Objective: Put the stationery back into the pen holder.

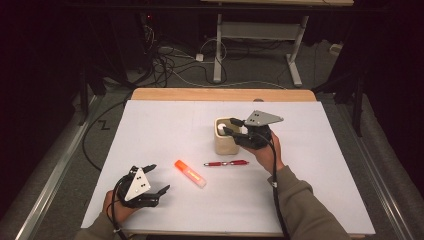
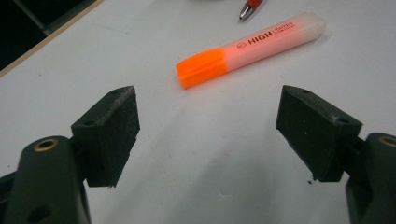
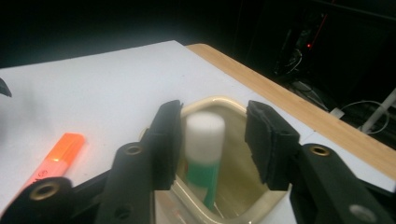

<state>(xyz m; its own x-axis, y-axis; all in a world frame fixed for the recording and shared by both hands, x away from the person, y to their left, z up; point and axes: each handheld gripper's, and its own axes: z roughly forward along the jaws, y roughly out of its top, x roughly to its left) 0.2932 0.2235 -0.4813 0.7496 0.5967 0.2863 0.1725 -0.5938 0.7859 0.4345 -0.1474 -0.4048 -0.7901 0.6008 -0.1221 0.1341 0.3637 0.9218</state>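
Glue stick stands loose between right hand-held gripper's parted jaws; left open.

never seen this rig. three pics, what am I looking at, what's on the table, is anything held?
A person holds a two-jaw hand gripper in each hand; there is no robot arm. The high view looks down on the white-covered table. The other two pictures come from cameras riding on each gripper, looking along its black jaws.

On the table lie an orange highlighter and a red pen, and a beige cup stands there.

The left gripper is open and empty, facing the highlighter. The right gripper is over the cup, its jaws either side of a white-capped green stick that stands in the cup; the pads stand apart from it, so it looks released, not held.
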